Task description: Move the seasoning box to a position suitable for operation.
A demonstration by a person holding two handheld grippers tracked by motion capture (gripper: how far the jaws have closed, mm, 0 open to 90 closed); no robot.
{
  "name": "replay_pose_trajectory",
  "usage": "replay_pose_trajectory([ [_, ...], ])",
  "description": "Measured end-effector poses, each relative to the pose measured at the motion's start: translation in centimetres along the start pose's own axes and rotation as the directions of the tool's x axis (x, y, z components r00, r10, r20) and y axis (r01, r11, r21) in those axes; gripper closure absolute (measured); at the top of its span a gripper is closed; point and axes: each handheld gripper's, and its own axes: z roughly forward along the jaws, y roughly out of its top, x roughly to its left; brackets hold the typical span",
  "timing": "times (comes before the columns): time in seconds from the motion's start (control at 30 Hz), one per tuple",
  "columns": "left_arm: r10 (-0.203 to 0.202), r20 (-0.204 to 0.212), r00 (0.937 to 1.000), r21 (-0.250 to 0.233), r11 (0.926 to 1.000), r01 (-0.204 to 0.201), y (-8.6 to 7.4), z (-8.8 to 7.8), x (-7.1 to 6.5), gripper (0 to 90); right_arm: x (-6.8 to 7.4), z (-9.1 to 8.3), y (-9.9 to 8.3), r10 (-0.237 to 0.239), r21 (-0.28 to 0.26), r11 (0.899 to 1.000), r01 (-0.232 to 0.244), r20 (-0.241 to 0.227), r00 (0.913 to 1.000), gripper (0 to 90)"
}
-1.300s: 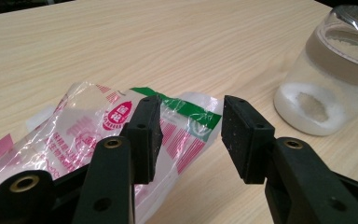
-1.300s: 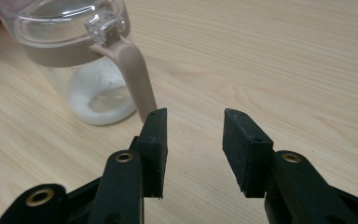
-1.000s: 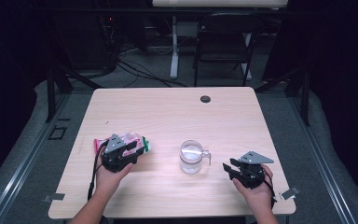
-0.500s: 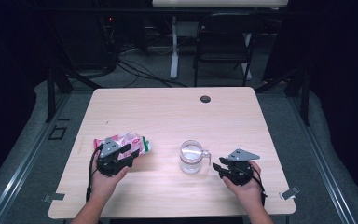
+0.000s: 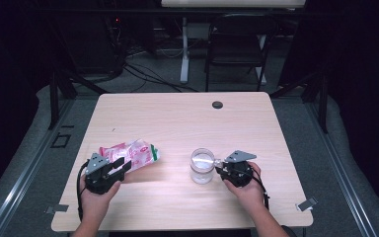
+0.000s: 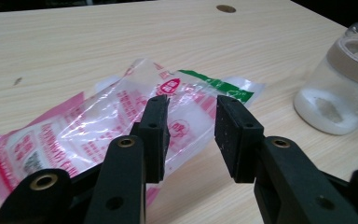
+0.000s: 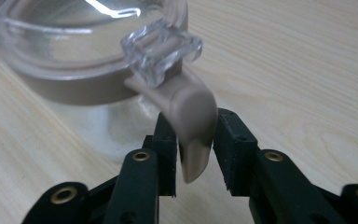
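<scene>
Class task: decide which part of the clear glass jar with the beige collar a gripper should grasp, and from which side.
Grip the beige latch tab on the clear glass jar, coming level from the right gripper's side. The tab sticks out narrow and flat between those jaws; the round body looks wider than their gap.

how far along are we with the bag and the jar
Early. Done so far: both grippers are at their things. In hand: the right gripper, jaws just closing, straddles the jar lid's tan latch tab, while the left gripper, also closing, has its jaws over the plastic bag lying flat. Left: the lid looks closed and the bag unlifted.
</scene>
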Motion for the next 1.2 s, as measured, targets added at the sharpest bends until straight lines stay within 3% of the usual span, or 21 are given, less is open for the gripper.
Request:
replay_pose_trajectory([
  [0.17, -0.022, -0.014, 0.9997, -0.018, 0.9996, 0.021, -0.4, -0.9, 0.4, 66.3, 0.0, 0.4, 0.4, -0.014, 0.007, 1.000, 0.014, 0.000, 0.9999, 75.4],
  [0.4, -0.012, -0.017, 0.9998, -0.037, 0.9992, 0.012, -0.3, -1.2, 0.3, 66.1, -0.3, 0.5, 0.6, -0.043, 0.006, 0.999, 0.043, -0.019, 0.9989, 75.8],
  [0.77, 0.018, 0.033, 0.9993, -0.040, 0.9990, -0.017, 0.4, 0.2, -1.0, 61.9, 0.3, -0.2, -0.1, -0.093, 0.001, 0.996, 0.093, -0.059, 0.9940, 75.8],
  [1.2, 0.057, 0.098, 0.9936, -0.018, 0.9983, -0.055, 0.8, 1.2, -2.6, 64.7, 1.4, -0.8, -0.6, -0.139, -0.012, 0.990, 0.138, -0.101, 0.9852, 75.8],
])
